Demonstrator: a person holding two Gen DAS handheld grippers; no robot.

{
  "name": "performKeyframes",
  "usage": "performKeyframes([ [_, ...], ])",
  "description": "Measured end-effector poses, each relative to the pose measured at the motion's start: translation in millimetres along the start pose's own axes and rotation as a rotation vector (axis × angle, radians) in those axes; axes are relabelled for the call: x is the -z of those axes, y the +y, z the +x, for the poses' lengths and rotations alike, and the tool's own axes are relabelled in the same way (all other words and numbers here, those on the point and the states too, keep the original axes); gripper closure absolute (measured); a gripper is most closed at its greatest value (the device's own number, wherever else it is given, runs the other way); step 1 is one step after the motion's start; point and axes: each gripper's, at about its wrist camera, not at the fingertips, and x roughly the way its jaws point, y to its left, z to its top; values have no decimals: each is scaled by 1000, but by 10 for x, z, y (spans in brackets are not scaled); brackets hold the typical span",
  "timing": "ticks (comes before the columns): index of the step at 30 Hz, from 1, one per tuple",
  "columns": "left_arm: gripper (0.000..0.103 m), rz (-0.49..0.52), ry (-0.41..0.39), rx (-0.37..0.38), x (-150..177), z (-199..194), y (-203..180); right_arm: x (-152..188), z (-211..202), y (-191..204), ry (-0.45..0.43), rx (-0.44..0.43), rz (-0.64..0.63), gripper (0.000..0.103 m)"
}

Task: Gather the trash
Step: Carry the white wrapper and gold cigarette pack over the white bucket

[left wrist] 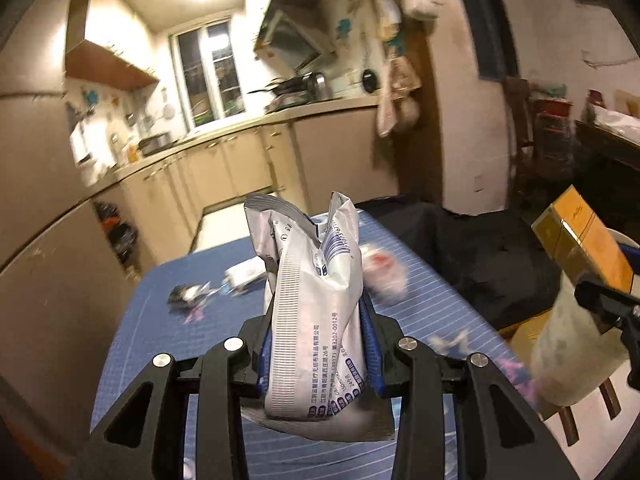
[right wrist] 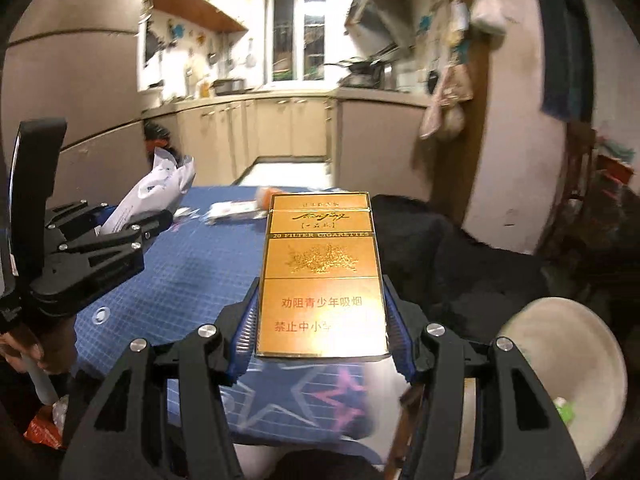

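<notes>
My left gripper (left wrist: 316,320) is shut on a crumpled white plastic wrapper (left wrist: 312,300) with blue print, held above the blue gridded table (left wrist: 440,308). It also shows in the right wrist view (right wrist: 160,184), at the left. My right gripper (right wrist: 320,308) is shut on a gold cigarette pack (right wrist: 322,276), held above the table's near right corner. The pack also shows in the left wrist view (left wrist: 584,240), at the right edge. More scraps lie on the table: a dark and white wrapper (left wrist: 188,294), a white packet (left wrist: 244,274) and a white and red crumpled piece (left wrist: 384,272).
A pale round bin (right wrist: 568,376) stands right of the table, below my right gripper, with a green scrap inside. It also shows in the left wrist view (left wrist: 568,356). A dark cloth-covered shape (right wrist: 460,260) lies beyond the table's right edge. Kitchen cabinets (left wrist: 240,160) line the far wall.
</notes>
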Motion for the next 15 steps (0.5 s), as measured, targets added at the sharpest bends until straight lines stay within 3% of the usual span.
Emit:
performKeyframes([
  [15, 65, 183, -53, 239, -504, 166, -1593, 234, -478, -1360, -2, 293, 108, 50],
])
